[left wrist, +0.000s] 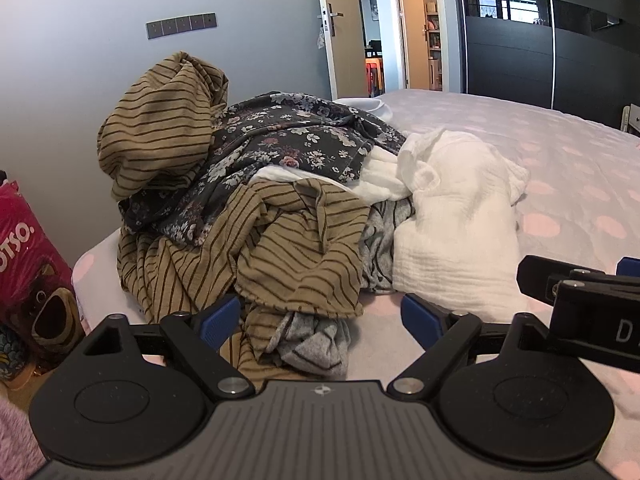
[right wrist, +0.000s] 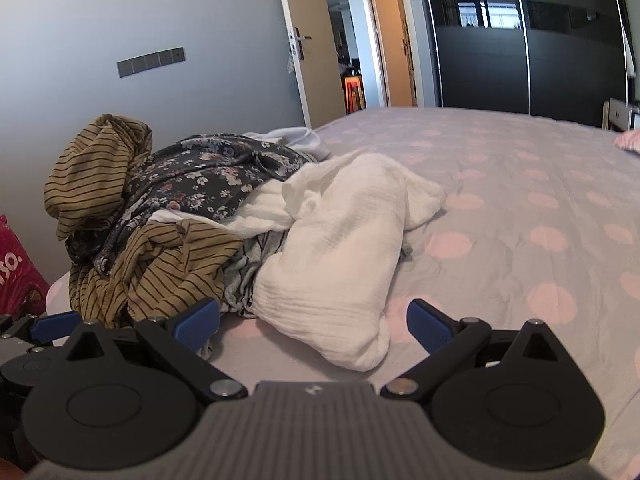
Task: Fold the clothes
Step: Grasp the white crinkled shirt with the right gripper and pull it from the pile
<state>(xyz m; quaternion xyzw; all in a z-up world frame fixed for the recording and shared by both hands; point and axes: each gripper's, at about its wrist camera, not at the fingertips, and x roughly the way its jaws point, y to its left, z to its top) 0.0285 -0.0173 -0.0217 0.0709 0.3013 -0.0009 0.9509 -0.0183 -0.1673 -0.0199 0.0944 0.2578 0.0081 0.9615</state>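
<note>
A heap of clothes lies on the bed's near left corner. It holds a tan striped garment (left wrist: 288,248) (right wrist: 176,268), a dark floral one (left wrist: 288,140) (right wrist: 208,176), a grey knit piece (left wrist: 316,340) and a white crinkled cloth (left wrist: 452,232) (right wrist: 340,256). My left gripper (left wrist: 320,320) is open, its blue fingertips straddling the tan and grey folds at the heap's front. Just before the white cloth's near end, my right gripper (right wrist: 314,322) stands open with nothing held. The right gripper also shows at the left wrist view's right edge (left wrist: 580,300).
The bed (right wrist: 520,184) with a grey sheet and pink dots stretches away to the right. A pink printed bag (left wrist: 28,264) stands on the floor at the left. Behind are a grey wall, an open door (left wrist: 340,28) and a dark wardrobe (right wrist: 520,48).
</note>
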